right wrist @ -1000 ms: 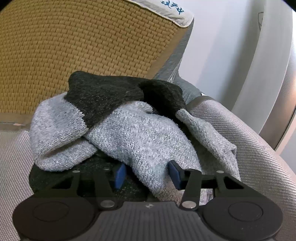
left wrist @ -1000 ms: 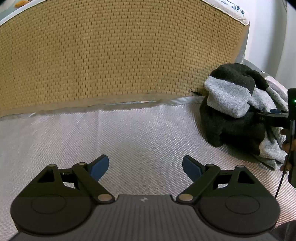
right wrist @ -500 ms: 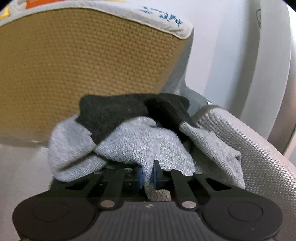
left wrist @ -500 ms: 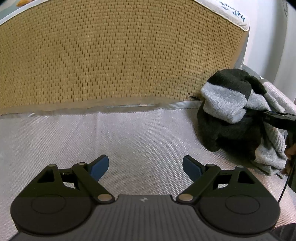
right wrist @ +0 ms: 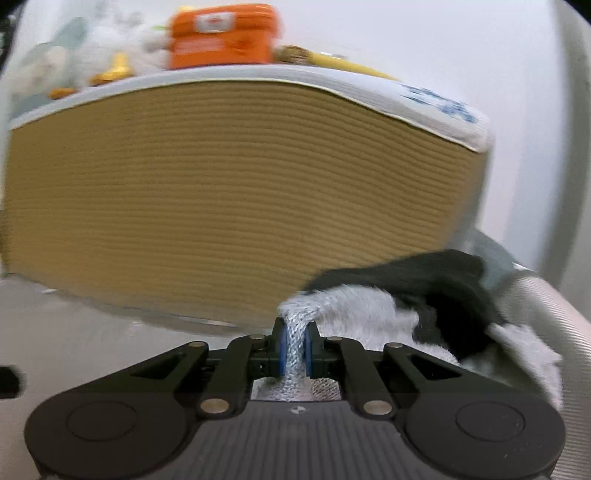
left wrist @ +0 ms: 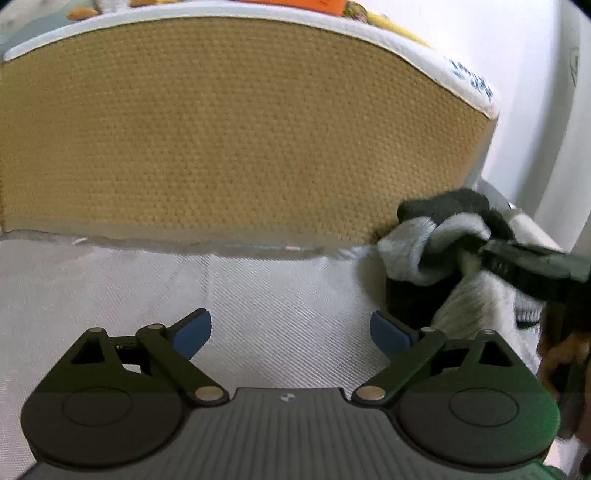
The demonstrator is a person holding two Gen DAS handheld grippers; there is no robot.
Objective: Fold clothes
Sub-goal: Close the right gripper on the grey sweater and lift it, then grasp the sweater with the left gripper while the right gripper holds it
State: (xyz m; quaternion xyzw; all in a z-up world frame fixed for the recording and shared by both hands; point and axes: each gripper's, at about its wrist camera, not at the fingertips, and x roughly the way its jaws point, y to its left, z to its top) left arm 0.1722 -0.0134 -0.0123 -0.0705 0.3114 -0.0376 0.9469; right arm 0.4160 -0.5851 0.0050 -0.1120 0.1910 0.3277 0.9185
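Grey knit sweater [right wrist: 354,310] now pinched in right gripper [right wrist: 294,349], lifting off seat's [left wrist: 277,295] right edge. Left gripper [left wrist: 290,330] spread, empty. Unfolding next.

Orange box [right wrist: 221,35] on the mattress top blurred, sweater [left wrist: 439,251] partly hidden behind right gripper [left wrist: 484,254], mattress lettering [right wrist: 439,101] unreadable

left gripper [left wrist: 290,332]: black linkage, blue fingers [left wrist: 192,332], silver pivots | right gripper [right wrist: 294,349]: seemingly identical, blurred
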